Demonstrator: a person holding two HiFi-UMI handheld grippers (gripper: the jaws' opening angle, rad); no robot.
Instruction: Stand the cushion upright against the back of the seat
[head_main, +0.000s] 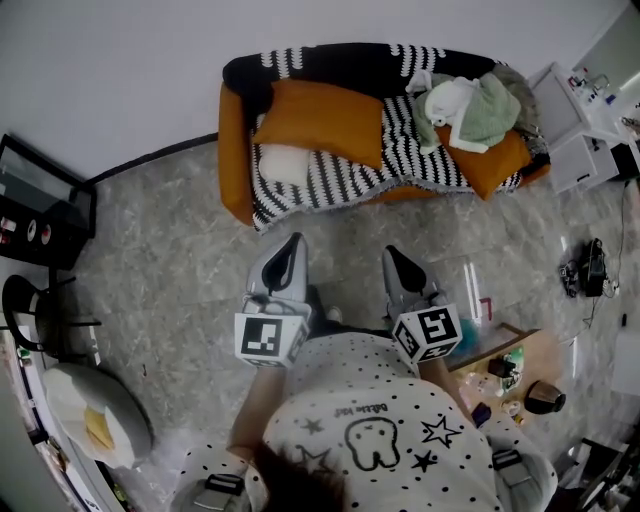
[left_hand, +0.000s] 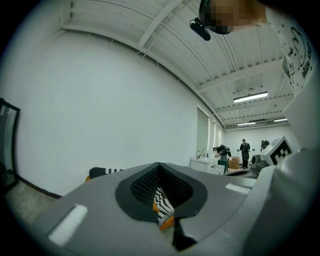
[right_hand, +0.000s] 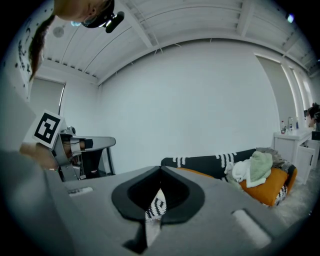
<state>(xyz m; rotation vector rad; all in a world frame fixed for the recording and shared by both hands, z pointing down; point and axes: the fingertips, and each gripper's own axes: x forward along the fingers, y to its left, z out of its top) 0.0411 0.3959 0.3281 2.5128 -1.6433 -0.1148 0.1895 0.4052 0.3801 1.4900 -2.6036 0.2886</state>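
On the seat of the sofa (head_main: 232, 150) the orange cushion (head_main: 325, 122) lies flat; probably soft and light, so I would pinch its front edge. My left tongs (head_main: 287, 250) and right tongs (head_main: 398, 260) are closed, empty.

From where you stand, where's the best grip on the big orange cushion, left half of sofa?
Take the orange cushion by its near long edge, coming from the front of the sofa. It seems to lie flat, far edge at the backrest, so lifting the near edge should tip it upright. A white cushion crowds its left corner; the right corner looks freer.
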